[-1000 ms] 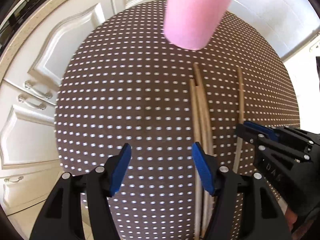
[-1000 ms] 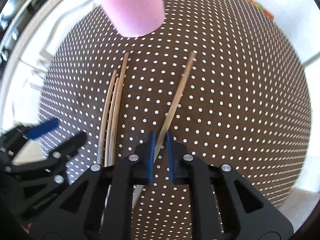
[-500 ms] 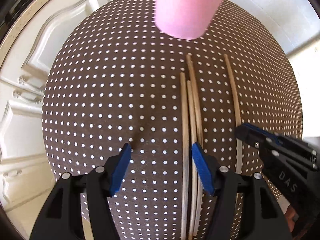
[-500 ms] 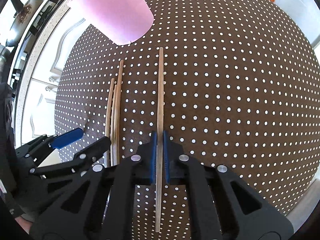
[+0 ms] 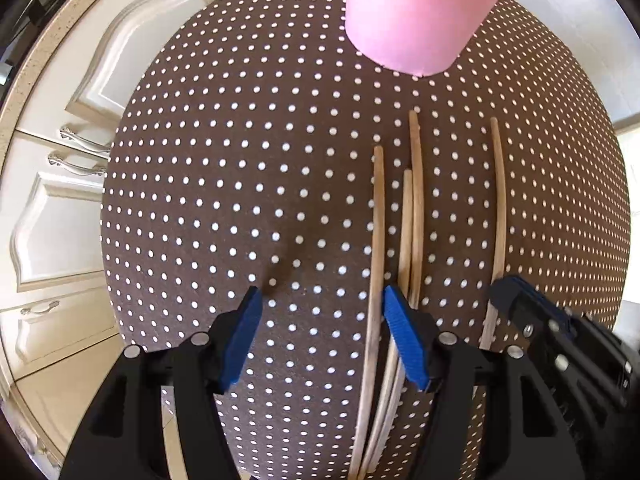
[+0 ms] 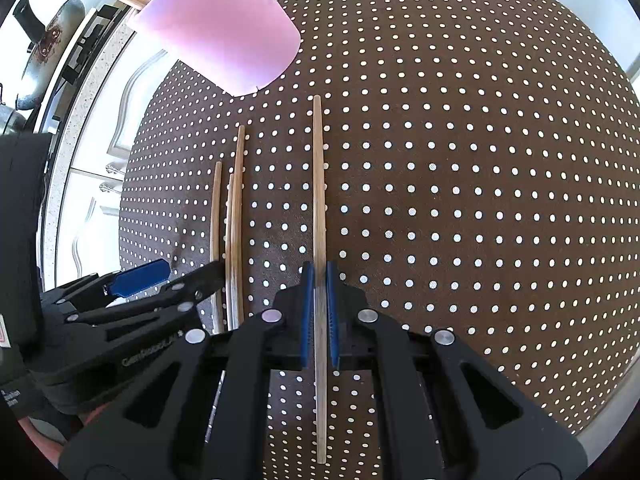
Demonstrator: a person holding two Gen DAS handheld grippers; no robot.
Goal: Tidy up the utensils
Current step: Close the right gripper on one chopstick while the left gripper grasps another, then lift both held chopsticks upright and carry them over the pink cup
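Chopstick: clamped between the closed jaws of the right gripper; swung from a slant to lie parallel with the three loose chopsticks, possibly lifted off the counter.
Cup: ahead, awaiting it.
Left gripper: jaws wide apart, nothing held.

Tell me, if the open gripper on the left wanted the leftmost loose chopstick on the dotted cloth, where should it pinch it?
Probably at the near stretch of the leftmost chopstick, coming down from above with the pads across its width. It lies flat and thin on the tablecloth, slightly apart from its two neighbours there, and already sits between the left gripper's open fingers.
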